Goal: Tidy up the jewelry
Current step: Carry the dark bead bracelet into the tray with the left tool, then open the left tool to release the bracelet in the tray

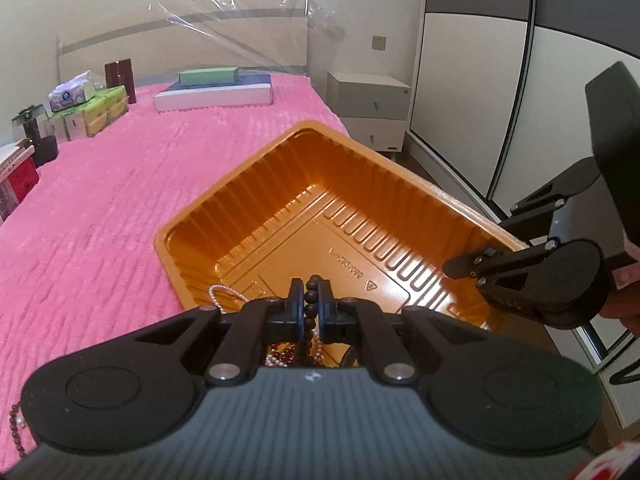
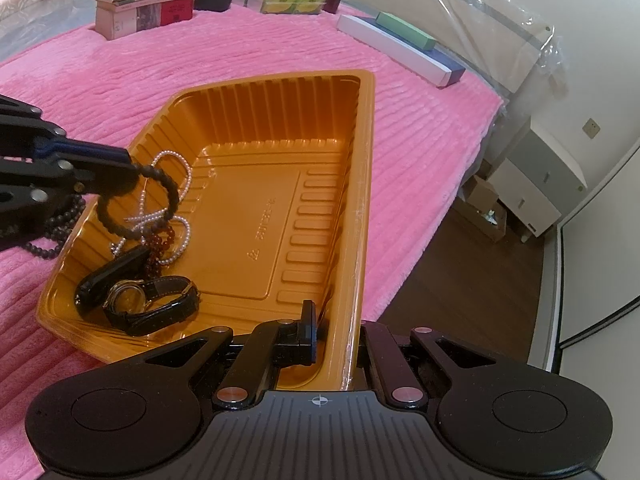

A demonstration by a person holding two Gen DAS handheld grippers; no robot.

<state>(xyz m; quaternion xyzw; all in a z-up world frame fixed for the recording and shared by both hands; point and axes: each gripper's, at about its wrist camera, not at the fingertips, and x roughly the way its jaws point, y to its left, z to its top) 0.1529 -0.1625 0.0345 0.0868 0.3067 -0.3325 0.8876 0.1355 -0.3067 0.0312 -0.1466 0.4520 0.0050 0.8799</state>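
The left tool (image 1: 311,300), low in the centre of its own view, is closed on a dark bead bracelet (image 1: 310,307) that dangles over the near left corner of a gold plastic tray (image 2: 280,92). The right tool (image 2: 324,330), bottom centre of its view, is clamped shut on the tray's near right rim. Inside the tray, at its lower left, lie a pearl strand (image 2: 185,184), red beads (image 2: 160,246) and a black-strapped watch (image 2: 136,300). The tray rests on a pink bedspread (image 2: 260,40). More dark beads (image 2: 56,236) lie on the bedspread just left of the tray. Boxes (image 2: 140,8) line the upper part of the frame.
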